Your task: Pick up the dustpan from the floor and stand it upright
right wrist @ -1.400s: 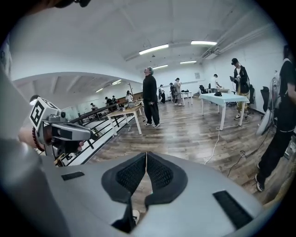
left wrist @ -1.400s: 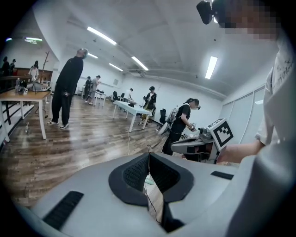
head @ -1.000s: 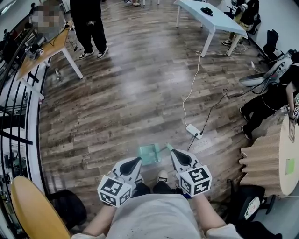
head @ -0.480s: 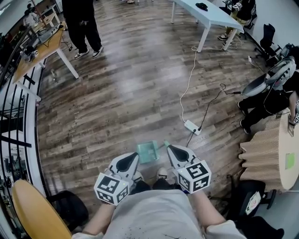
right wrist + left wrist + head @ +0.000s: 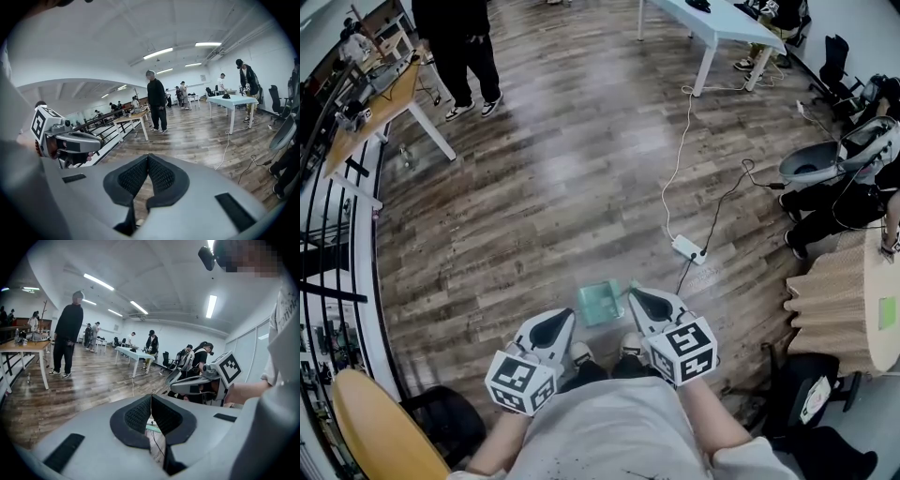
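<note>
Little changed since a second ago: just a slight drift of the right tool [image 5: 635,296] leftward, toward the teal dustpan [image 5: 600,303]. Dustpan lying flat on the wooden floor [image 5: 534,206], between the two tool tips, just ahead of the shoes [image 5: 627,346]. Right tool pinched closed on nothing, tip just beside the pan's handle. Left tool [image 5: 569,321] likewise closed and empty, near the pan's left edge.

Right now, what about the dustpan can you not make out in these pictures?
Head view: the dustpan handle is mostly hidden behind the right gripper.
Left gripper view: only a green sliver shows under the shut jaws of the left gripper.
Right gripper view: the gripper's body hides the dustpan entirely.
</note>
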`<action>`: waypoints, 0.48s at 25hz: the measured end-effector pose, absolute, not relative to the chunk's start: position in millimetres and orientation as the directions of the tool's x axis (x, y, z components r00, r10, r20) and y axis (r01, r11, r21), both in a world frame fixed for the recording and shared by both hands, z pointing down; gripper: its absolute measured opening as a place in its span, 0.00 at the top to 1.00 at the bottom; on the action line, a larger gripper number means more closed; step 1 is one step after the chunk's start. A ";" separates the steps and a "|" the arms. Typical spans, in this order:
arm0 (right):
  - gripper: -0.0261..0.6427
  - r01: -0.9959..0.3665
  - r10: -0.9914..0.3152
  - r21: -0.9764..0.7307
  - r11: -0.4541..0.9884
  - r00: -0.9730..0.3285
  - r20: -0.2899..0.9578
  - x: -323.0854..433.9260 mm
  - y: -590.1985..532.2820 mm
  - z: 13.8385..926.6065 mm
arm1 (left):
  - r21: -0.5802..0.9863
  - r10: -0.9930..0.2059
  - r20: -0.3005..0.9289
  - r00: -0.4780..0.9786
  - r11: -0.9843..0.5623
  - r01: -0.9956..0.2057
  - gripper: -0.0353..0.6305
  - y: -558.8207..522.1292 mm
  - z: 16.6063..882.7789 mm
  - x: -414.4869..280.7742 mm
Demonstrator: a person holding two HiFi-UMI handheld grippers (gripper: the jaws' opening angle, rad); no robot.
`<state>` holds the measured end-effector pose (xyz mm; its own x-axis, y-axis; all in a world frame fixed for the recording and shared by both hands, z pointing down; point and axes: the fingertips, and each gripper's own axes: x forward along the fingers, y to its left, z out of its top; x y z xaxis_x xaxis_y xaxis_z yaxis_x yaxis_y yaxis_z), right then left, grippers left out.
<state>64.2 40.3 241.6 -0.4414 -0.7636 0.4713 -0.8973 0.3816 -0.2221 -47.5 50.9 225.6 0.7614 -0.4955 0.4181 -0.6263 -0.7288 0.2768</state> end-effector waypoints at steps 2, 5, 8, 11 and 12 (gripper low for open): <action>0.92 -0.897 -0.763 -0.221 0.384 -0.443 0.471 62.6 38.7 242.0 | 0.277 -0.495 0.423 0.759 -0.727 -0.629 0.91 50.3 226.5 -49.2; 0.92 -0.896 -0.761 -0.222 0.384 -0.444 0.474 60.3 36.1 243.7 | 0.278 -0.489 0.430 0.759 -0.728 -0.627 0.91 49.7 227.5 -51.1; 0.92 -0.897 -0.761 -0.228 0.379 -0.443 0.475 60.9 36.1 246.3 | 0.278 -0.481 0.438 0.759 -0.731 -0.623 0.91 51.7 229.5 -51.4; 0.92 -0.896 -0.758 -0.234 0.376 -0.443 0.479 62.3 39.3 249.2 | 0.281 -0.478 0.443 0.758 -0.729 -0.624 0.91 55.4 230.9 -51.6; 0.92 -0.896 -0.757 -0.236 0.377 -0.445 0.479 62.4 39.9 250.1 | 0.281 -0.478 0.444 0.758 -0.729 -0.624 0.91 56.2 231.2 -51.5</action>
